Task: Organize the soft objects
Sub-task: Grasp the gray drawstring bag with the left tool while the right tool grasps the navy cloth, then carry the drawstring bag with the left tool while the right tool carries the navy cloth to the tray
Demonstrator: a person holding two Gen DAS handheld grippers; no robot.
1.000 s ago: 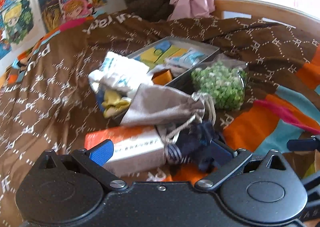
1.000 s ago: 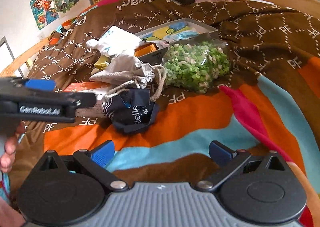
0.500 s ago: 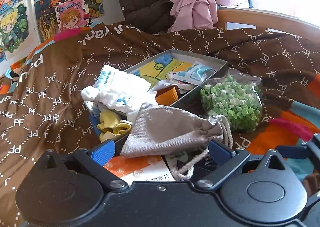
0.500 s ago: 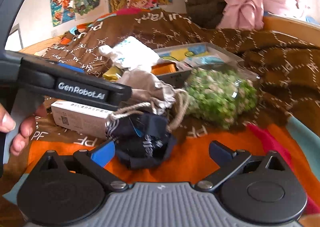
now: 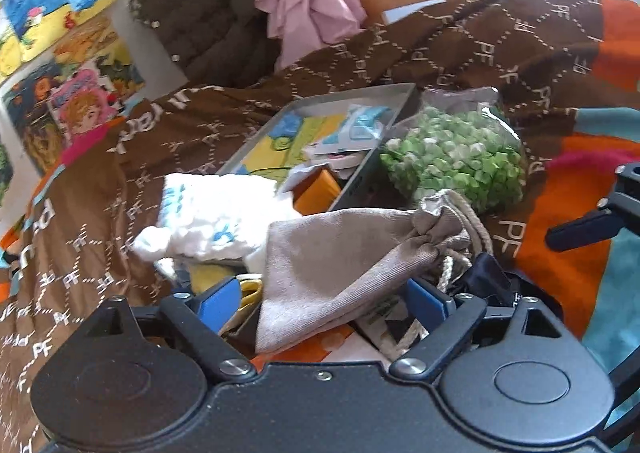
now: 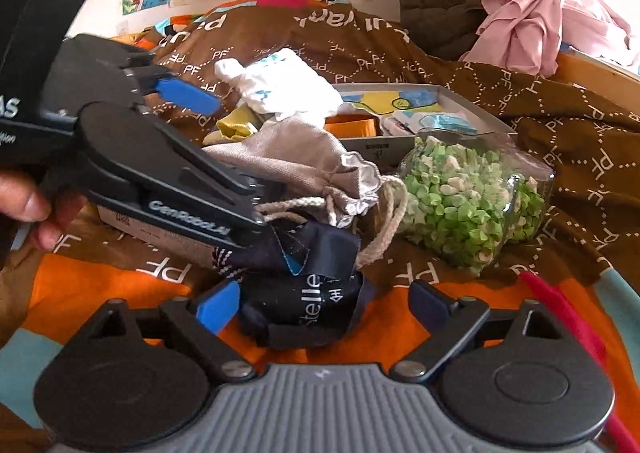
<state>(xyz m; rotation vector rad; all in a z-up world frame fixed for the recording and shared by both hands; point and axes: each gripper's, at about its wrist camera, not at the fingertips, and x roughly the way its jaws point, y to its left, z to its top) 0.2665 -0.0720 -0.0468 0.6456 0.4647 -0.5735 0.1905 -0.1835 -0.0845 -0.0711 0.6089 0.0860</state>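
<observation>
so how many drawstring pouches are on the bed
1. The grey pouch lies in front of the box, left of the bag of green bits. Others may be hidden under the pile.

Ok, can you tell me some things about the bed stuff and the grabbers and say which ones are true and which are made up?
1. The grey drawstring pouch lies between the open fingers of the left gripper. True.
2. The bag of green bits is inside the grey tray. False: it lies on the blanket beside the tray.
3. The right gripper is shut on the dark bundle. False: its jaws are open, with the bundle between them.
4. A pink cloth is heaped behind the bed. True.
5. The white cloth lies on the floor. False: it rests on the pile by the tray.
</observation>
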